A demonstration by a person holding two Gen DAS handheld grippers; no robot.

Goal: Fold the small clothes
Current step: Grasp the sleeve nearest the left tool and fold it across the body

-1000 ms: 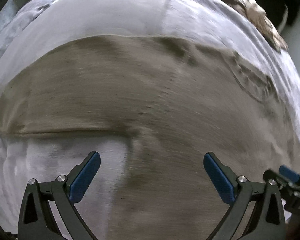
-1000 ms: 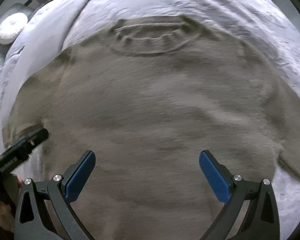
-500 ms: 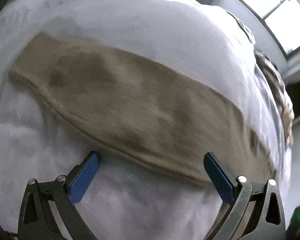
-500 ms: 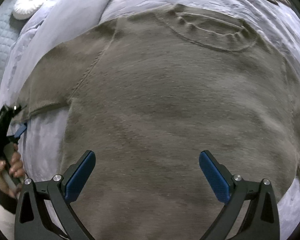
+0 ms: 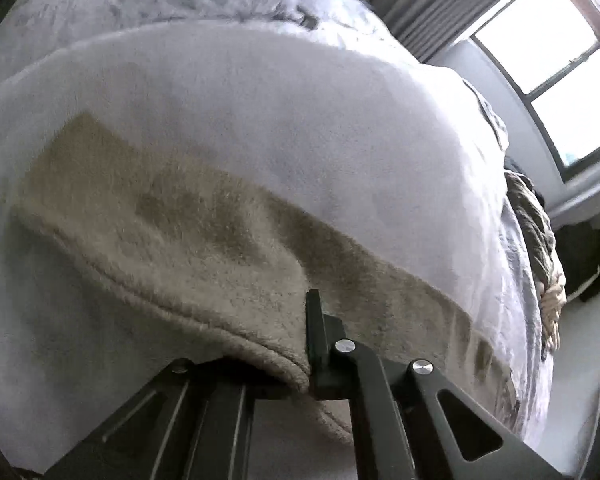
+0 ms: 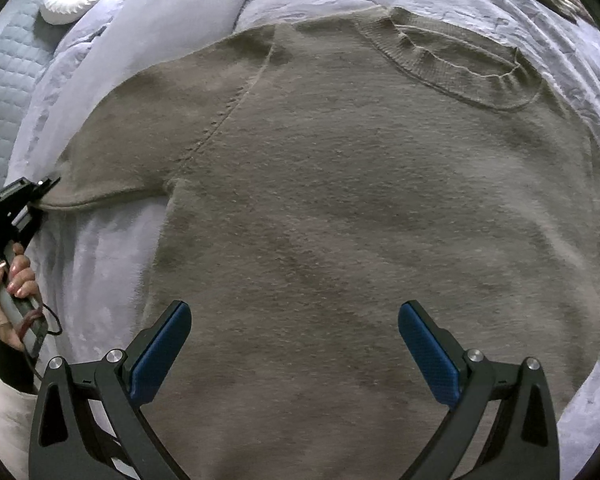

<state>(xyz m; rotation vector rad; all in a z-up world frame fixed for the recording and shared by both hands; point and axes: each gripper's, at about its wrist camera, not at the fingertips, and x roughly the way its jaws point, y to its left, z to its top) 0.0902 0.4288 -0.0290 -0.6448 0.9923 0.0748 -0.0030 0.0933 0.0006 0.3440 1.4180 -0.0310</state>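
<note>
Left tongs (image 5: 306, 344): pinching my sweater (image 6: 360, 208) sleeve's edge near the bed (image 6: 112, 264)'s left side.
Right tongs (image 6: 294, 350): spread, hovering over the body.
Technique: carry sleeve flat across chest, no bunching.

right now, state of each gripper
left gripper: shut on the sleeve of the taupe knit sweater
right gripper: open, holding nothing

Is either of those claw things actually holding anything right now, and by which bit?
Yes: the left gripper is shut on the lower edge of the tan sweater's sleeve. The right gripper is open above the sweater, holding nothing.
</note>
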